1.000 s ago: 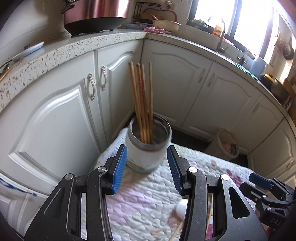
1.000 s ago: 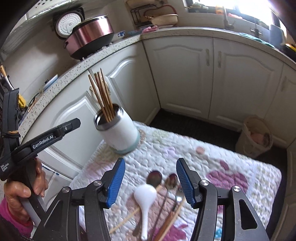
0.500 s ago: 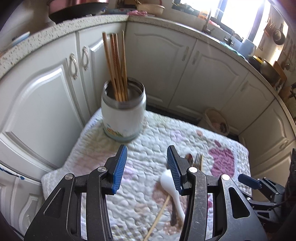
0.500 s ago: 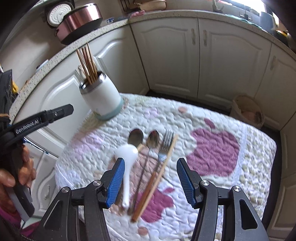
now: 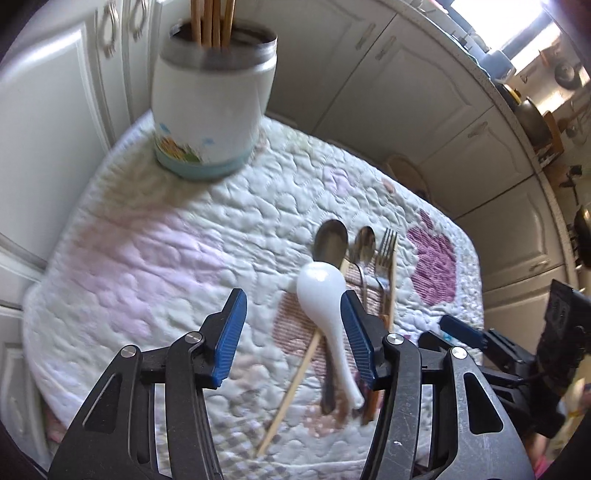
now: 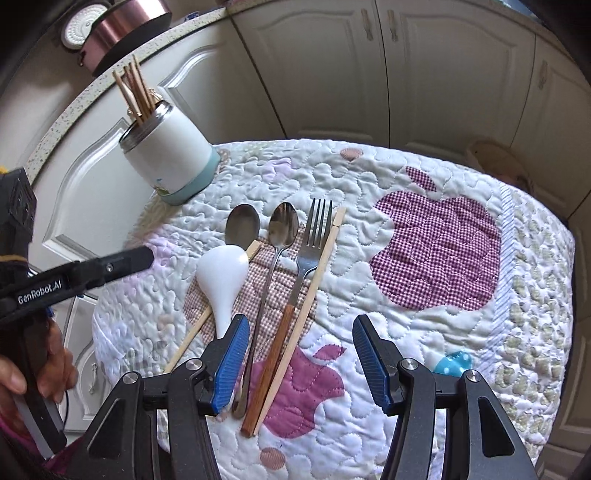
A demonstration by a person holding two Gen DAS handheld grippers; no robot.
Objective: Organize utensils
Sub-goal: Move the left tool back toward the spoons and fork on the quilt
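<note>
A white utensil jar (image 6: 168,157) with several wooden chopsticks (image 6: 135,90) stands at the far left of the quilted mat (image 6: 424,177); it also shows in the left wrist view (image 5: 212,107). On the mat lie a white ceramic spoon (image 6: 221,277), two metal spoons (image 6: 242,225) (image 6: 282,227), a wooden-handled fork (image 6: 306,258) and two loose chopsticks (image 6: 314,288). My right gripper (image 6: 301,363) is open just above the fork and spoon handles. My left gripper (image 5: 291,334) is open, its right finger beside the white spoon (image 5: 325,295).
White cabinet doors (image 6: 369,66) surround the mat on the left and far sides. A speckled counter (image 6: 66,114) with a rice cooker (image 6: 118,26) runs above the jar. A woven basket (image 5: 406,173) stands on the floor beyond the mat.
Both grippers have dropped and tilted down toward the mat. The left one moved from the jar toward the white spoon. The right one closed in over the fork and spoon handles. Jaws stayed open.
</note>
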